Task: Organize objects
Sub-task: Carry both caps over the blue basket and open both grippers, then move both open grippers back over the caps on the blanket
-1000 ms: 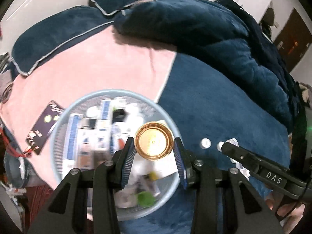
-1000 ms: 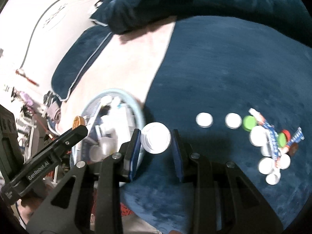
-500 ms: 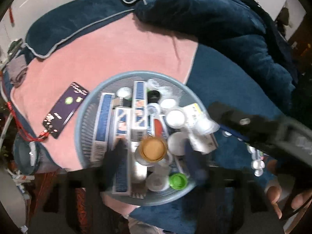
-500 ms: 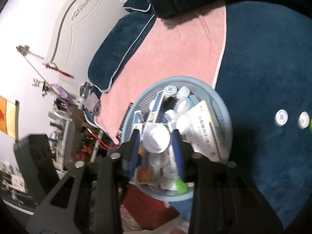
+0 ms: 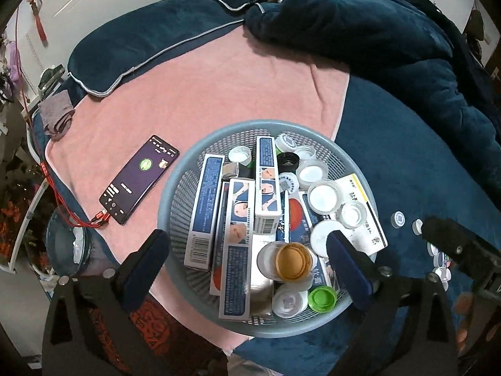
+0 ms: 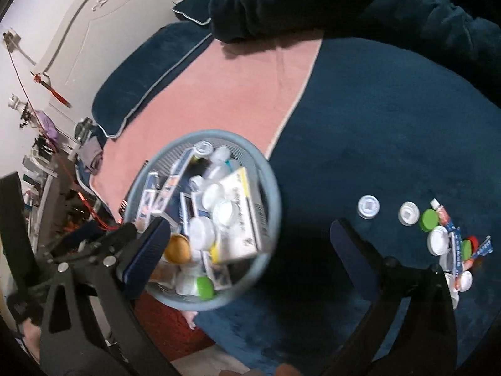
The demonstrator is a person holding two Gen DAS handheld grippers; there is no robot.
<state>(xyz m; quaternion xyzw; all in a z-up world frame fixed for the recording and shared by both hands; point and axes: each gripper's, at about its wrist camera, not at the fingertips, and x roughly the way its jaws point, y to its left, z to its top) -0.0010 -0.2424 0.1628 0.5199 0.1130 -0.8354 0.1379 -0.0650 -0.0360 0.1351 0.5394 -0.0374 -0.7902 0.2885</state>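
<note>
Caption: both grippers release over the basket [image 5: 175,194]; two items newly dropped in.

Detail: Gold-lidded jar [image 5: 293,260] now lies among the boxes and caps in the basket, toward 6 o'clock, no longer pinched as it was a second ago. The white cap the right gripper [image 6: 247,250] carried is gone from between its fingers; which white cap in the basket it is, I cannot tell. Left gripper [image 5: 249,260] jaws opening, spread wide, touching nothing. Right gripper jaws opening, spread wide, nothing between them. Basket sits on the bed, straddling the pink towel [image 5: 194,94] and blue blanket [image 5: 407,163]. Loose caps [image 6: 436,235] remain on the blanket at 3 o'clock of the basket, well apart. Judgement: two drops done; the remaining caps come next.
</note>
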